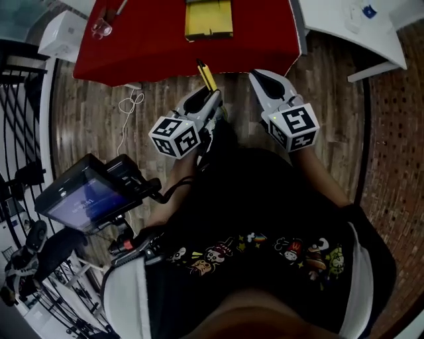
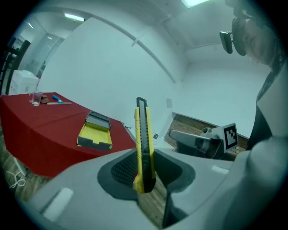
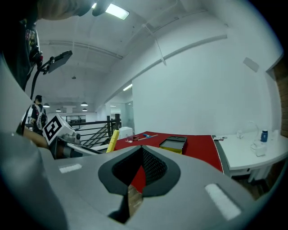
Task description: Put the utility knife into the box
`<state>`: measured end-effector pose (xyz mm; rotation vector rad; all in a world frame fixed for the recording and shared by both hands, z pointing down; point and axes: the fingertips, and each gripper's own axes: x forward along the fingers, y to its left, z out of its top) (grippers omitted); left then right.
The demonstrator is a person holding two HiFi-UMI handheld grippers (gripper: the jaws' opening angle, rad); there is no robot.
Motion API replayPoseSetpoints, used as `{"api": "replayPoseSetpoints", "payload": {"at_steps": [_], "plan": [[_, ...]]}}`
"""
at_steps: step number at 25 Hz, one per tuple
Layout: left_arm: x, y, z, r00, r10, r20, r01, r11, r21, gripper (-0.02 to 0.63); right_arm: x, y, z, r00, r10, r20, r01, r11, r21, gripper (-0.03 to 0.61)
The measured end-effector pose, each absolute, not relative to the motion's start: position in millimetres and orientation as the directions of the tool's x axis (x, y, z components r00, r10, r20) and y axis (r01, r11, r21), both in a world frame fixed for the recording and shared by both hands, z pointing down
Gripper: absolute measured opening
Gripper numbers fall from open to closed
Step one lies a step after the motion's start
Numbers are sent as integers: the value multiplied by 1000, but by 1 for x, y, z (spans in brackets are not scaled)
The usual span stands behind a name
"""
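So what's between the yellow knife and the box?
Only bare red tablecloth lies between the utility knife and the box; the head view shows it.

The utility knife between the pale grey jaws of the left gripper is yellow with a black centre strip. The jaws' inner pads are dark grey with a fine dotted texture. Each gripper's cube bears black-and-white square markers. Ahead of both grippers the table cloth is red. The box on it is yellow inside, with a dark grey lid. Under the grippers the floor is brown wood planking. The table off to the right of the right gripper is white.
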<state>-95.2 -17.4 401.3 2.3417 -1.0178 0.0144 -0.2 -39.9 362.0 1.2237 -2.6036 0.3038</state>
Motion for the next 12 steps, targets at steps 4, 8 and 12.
{"api": "replayPoseSetpoints", "payload": {"at_steps": [4,8,12], "plan": [[-108,-1,427,693,-652,307,-704,-522,481,115,-16,-27,389,-635,-700,328,-765,629,-139,25],[-106,-4,426,687,-665,292,-706,-517,484,115,-17,-29,392,-635,-695,336,-763,631,-137,25],[-104,-8,428,686,-662,303,-710,-517,478,115,-16,-33,392,-634,-699,331,-765,631,-132,25]]}}
